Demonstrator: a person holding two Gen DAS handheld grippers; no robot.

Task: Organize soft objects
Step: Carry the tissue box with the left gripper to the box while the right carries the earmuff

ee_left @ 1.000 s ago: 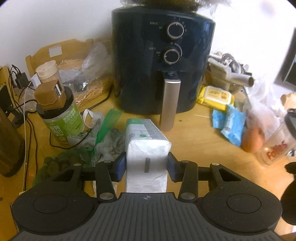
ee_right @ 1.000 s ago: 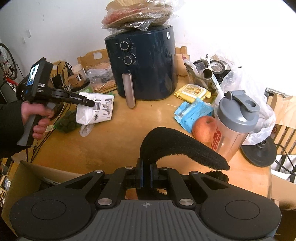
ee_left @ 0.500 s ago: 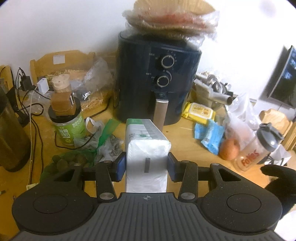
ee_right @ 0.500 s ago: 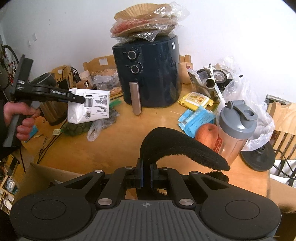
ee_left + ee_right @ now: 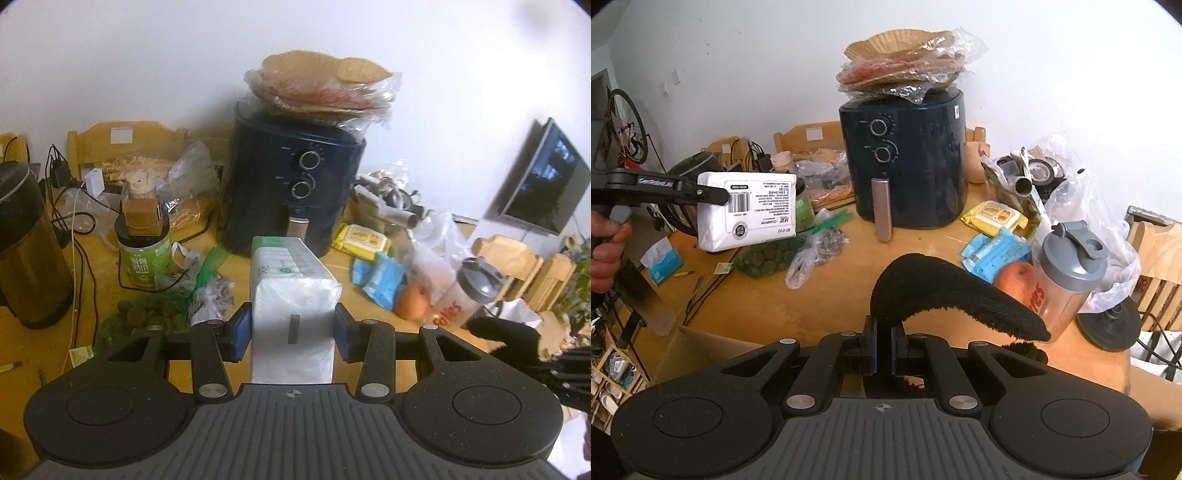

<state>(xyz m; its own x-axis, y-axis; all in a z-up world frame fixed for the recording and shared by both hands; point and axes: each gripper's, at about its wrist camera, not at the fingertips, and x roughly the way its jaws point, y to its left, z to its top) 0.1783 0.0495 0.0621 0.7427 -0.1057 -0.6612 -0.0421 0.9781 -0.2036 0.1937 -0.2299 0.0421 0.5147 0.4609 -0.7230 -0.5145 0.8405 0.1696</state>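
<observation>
Left wrist view. The left gripper (image 5: 293, 334) is clamped on a white tissue pack (image 5: 291, 295), one blue pad on each long side; the pack points straight ahead, away from the camera, its green-printed end farthest out, held above the wooden table (image 5: 236, 273). Ahead of the pack stands a dark air fryer (image 5: 295, 188) with a plastic-wrapped stack of paper liners (image 5: 321, 88) on top. Ahead and left of the jaws: a green-labelled jar (image 5: 144, 251) with a small brown block on its lid, and nearer, a bag of dark green round things (image 5: 147, 317). Ahead and right: a yellow wipes pack (image 5: 364, 238), blue packets (image 5: 378, 278), an apple (image 5: 412, 302), a shaker bottle (image 5: 465, 291). At the far right edge a black fuzzy cloth (image 5: 506, 338) shows — blurred.

Right wrist view. The right gripper (image 5: 884, 350) is pinched fully together on the black fuzzy cloth (image 5: 945, 291), which arches up from the jaws and droops off to the right. Right of the drooping end, the apple (image 5: 1015, 278) and shaker bottle (image 5: 1067, 277), touching or nearly so. Far left and ahead, a hand (image 5: 605, 254) holds the left gripper (image 5: 713, 195), side-on, with the tissue pack (image 5: 748, 210) in the air above the table's (image 5: 831, 295) left part — barcode label facing this camera. Air fryer (image 5: 908, 166) straight ahead.
</observation>
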